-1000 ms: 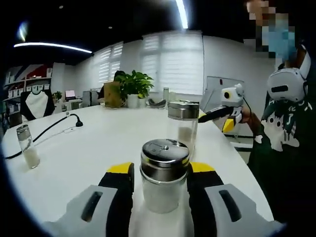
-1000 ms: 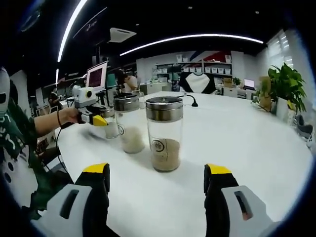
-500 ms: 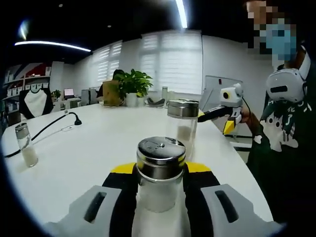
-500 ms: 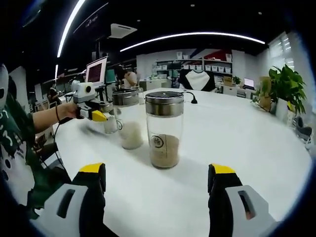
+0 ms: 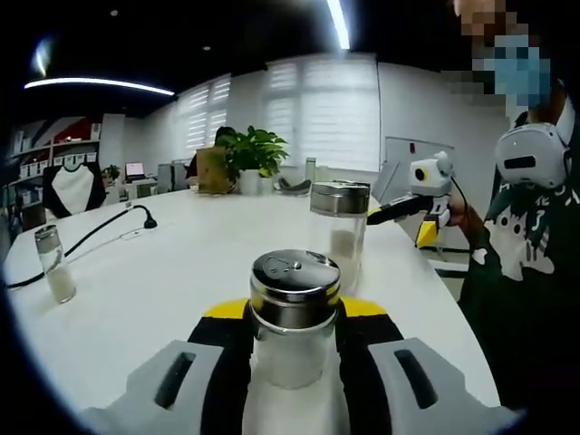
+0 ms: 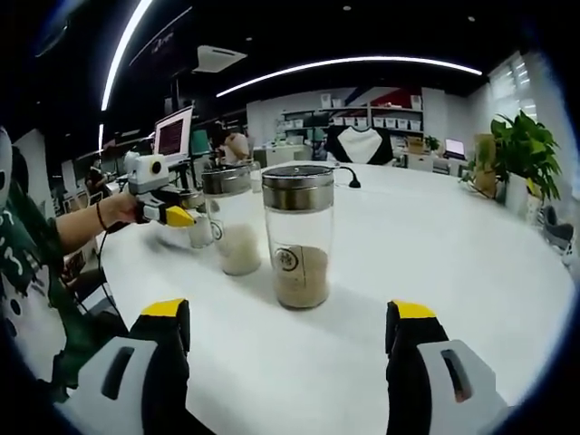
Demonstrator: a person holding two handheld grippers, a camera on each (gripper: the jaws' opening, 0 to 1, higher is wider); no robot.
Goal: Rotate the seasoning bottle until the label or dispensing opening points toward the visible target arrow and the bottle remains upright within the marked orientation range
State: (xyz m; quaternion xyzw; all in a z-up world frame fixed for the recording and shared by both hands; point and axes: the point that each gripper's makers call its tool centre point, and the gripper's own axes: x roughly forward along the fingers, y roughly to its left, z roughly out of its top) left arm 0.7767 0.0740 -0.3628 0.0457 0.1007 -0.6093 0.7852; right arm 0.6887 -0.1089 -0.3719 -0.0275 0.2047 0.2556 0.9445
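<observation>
A glass seasoning bottle [image 5: 293, 322] with a steel shaker lid and white contents stands upright on the white table [image 5: 163, 290]. My left gripper [image 5: 293, 313] is shut on it, with a jaw pressed to each side. From the right gripper view, the left gripper [image 6: 186, 220] sits at the far left in a person's hand, with that bottle [image 6: 201, 231] in it. My right gripper [image 6: 288, 313] is open, its jaws wide apart and nothing between them. A taller jar [image 6: 298, 236] holding brown seasoning stands upright ahead of it, its round label facing the camera.
A second jar [image 6: 231, 222] with white contents stands just behind the brown one. A small shaker [image 5: 53, 263] stands at the table's far left, near a black cable [image 5: 100, 234]. A potted plant [image 5: 249, 154] is at the back. The person [image 5: 517, 236] stands at the table's right edge.
My left gripper's jaws have closed onto the white-filled bottle and still hold it. The right gripper stays open, with its view shifted only slightly.
</observation>
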